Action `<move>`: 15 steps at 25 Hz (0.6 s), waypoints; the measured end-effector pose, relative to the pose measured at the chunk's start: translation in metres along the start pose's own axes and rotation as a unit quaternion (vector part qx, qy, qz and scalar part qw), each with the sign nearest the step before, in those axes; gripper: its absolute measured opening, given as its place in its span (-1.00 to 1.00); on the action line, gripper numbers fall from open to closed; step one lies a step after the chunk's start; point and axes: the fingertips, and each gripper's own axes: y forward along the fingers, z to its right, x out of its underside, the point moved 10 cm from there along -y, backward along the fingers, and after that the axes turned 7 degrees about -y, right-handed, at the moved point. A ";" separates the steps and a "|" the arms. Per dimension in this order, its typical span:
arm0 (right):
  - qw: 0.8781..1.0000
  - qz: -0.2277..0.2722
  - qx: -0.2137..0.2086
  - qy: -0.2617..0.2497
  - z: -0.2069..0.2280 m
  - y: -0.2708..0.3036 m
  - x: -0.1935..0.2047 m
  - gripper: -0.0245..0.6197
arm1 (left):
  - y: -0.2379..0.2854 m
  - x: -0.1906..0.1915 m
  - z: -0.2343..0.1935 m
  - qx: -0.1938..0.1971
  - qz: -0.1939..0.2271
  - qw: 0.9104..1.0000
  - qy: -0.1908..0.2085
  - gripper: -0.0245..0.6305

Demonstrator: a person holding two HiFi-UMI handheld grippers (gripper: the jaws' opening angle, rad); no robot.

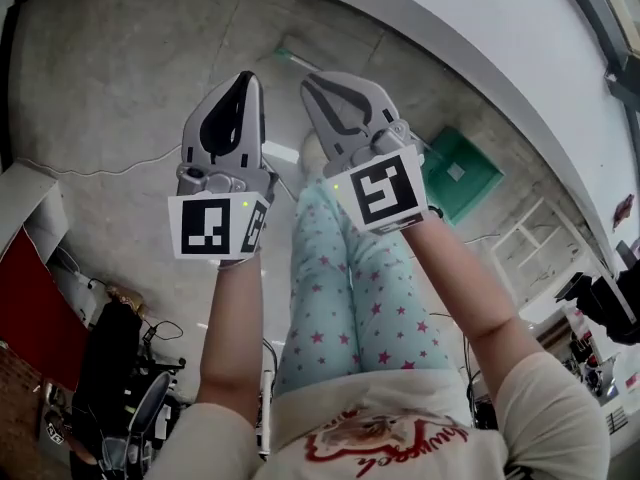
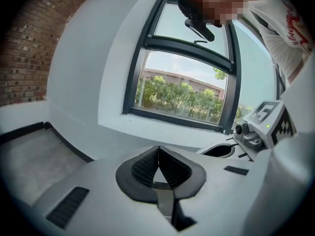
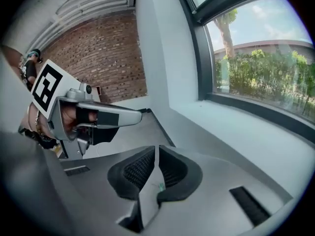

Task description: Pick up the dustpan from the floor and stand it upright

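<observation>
two closed tongs: left tongs (image 1: 246,79), right tongs (image 1: 309,82); one green dustpan (image 1: 476,184)

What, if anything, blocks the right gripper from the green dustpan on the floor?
Probably nothing, so likely yes. The dustpan lies on bare floor right of the right gripper in the head view, nothing between. The gripper is off the floor, jaws shut: it must lower and open.
</observation>
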 end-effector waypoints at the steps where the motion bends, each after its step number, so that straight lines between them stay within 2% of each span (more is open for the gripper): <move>1: 1.000 -0.004 -0.007 0.002 -0.002 0.012 0.009 -0.84 | 0.003 0.009 -0.006 -0.006 -0.001 1.000 -0.003 -0.86; 8: 0.998 -0.042 -0.046 -0.011 -0.008 0.094 0.070 -0.83 | 0.025 0.060 -0.045 -0.022 0.002 1.000 -0.021 -0.86; 10: 0.996 -0.060 -0.063 -0.014 -0.008 0.115 0.089 -0.62 | 0.031 0.075 -0.051 -0.027 0.001 0.999 -0.025 -0.86; 15: 0.992 -0.096 -0.077 -0.024 -0.004 0.159 0.140 -0.56 | 0.048 0.119 -0.066 -0.028 -0.004 0.999 -0.033 -0.86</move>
